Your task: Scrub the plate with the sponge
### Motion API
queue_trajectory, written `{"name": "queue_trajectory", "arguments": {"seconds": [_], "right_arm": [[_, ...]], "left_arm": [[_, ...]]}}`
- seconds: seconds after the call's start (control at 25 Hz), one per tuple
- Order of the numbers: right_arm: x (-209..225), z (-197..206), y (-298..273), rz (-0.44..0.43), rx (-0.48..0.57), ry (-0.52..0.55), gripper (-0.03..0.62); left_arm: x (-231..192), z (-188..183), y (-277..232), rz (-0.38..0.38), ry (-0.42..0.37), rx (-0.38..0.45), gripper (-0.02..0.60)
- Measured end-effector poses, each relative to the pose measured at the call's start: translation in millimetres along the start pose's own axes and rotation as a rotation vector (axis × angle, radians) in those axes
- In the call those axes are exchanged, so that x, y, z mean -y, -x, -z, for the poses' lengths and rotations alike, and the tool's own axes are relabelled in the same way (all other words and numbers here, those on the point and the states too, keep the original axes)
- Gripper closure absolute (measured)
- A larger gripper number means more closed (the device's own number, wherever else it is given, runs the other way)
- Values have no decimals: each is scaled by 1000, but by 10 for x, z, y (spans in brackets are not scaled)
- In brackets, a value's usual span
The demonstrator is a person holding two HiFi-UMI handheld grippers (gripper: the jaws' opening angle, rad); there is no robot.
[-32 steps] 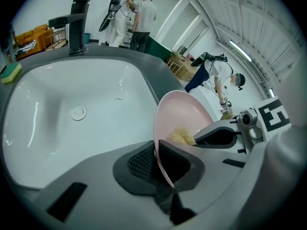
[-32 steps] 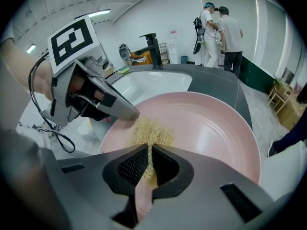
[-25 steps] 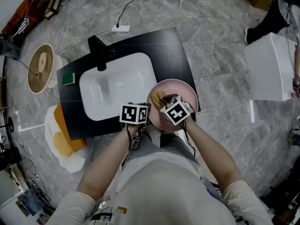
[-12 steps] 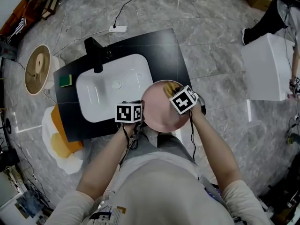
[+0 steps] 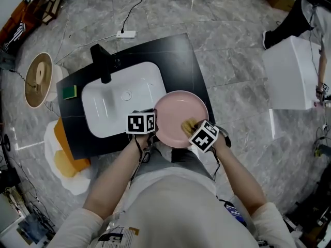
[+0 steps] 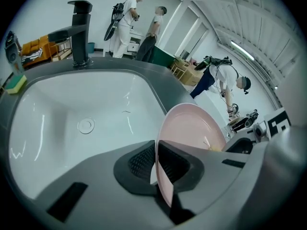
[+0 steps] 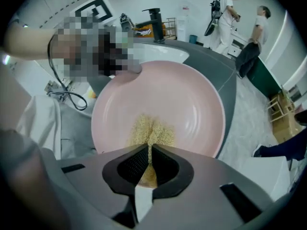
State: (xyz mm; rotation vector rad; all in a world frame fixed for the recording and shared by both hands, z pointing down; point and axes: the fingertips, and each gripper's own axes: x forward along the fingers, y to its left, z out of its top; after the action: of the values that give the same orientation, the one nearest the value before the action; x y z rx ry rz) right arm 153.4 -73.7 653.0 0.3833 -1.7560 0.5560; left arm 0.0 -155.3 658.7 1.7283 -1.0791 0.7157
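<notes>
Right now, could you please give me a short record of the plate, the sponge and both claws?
pink plate: held beside the white sink basin, over the right end of the black counter
left claw: shut on the pink plate's rim; its jaws have just been closing
right claw: shut on the yellow sponge
yellow sponge: pressed on the plate's inner face, near the rim closest to the person
spare sponge: green and yellow, on the counter left of the basin
</notes>
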Motion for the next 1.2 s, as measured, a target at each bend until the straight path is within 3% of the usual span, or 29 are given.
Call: {"name": "queue_trajectory", "arguments": {"seconds": [0.2,0.4,0.64,0.84,1.0,1.2], "right_arm": [[-584,-212,-138,-199,53,78,548],[-644,-566,-268,-243,134,67,548],[-307,-930,-315,-181,188,62,549],[294,-1091,-250,-15,217,-50,548],[599,-877,-157,85,175,-175,548],[677,-639,1,189,127,-34,549]], "left_arm": [[-3,22,23,22,14,-4,551],[6,116,63,36,-4,-17,554],[28,212,109,49,15,-11,554],[11,210,112,66,55,8,554],[-4,211,113,56,82,14,554],[-63,184,112,-6,90,36,554]]}}
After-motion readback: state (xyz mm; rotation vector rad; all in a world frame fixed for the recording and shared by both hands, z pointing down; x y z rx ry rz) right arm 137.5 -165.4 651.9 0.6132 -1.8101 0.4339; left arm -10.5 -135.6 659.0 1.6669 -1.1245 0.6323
